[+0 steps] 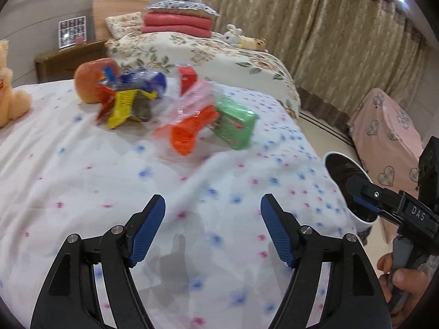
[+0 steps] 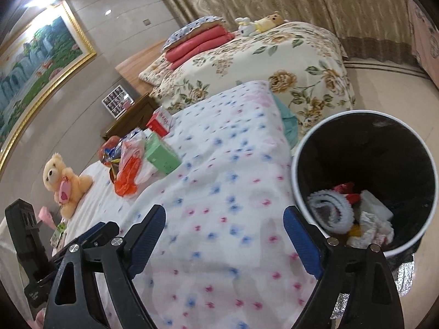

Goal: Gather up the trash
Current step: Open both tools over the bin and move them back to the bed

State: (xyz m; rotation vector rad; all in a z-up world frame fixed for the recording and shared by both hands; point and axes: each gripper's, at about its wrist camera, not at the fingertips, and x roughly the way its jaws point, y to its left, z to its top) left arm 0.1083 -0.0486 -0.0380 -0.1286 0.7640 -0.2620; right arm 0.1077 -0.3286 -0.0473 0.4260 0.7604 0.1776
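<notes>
A pile of trash lies on the white dotted bed sheet (image 1: 82, 164): an orange wrapper (image 1: 189, 131), a green box (image 1: 236, 122), a yellow and blue wrapper bundle (image 1: 129, 96) and a red box (image 1: 186, 78). My left gripper (image 1: 212, 230) is open and empty, above the sheet short of the pile. My right gripper (image 2: 225, 233) is open and empty, over the bed edge beside the trash bin (image 2: 299, 181), which holds several pieces of trash. The pile shows in the right wrist view around the orange wrapper (image 2: 127, 175). The bin (image 1: 333, 155) and the right gripper's side show at the right of the left wrist view.
An orange round cushion (image 1: 87, 79) sits behind the pile. A teddy bear (image 2: 64, 181) sits on the bed. A second bed with a floral cover (image 1: 208, 52) stands behind. A pink covered piece of furniture (image 1: 389, 126) stands on the floor to the right.
</notes>
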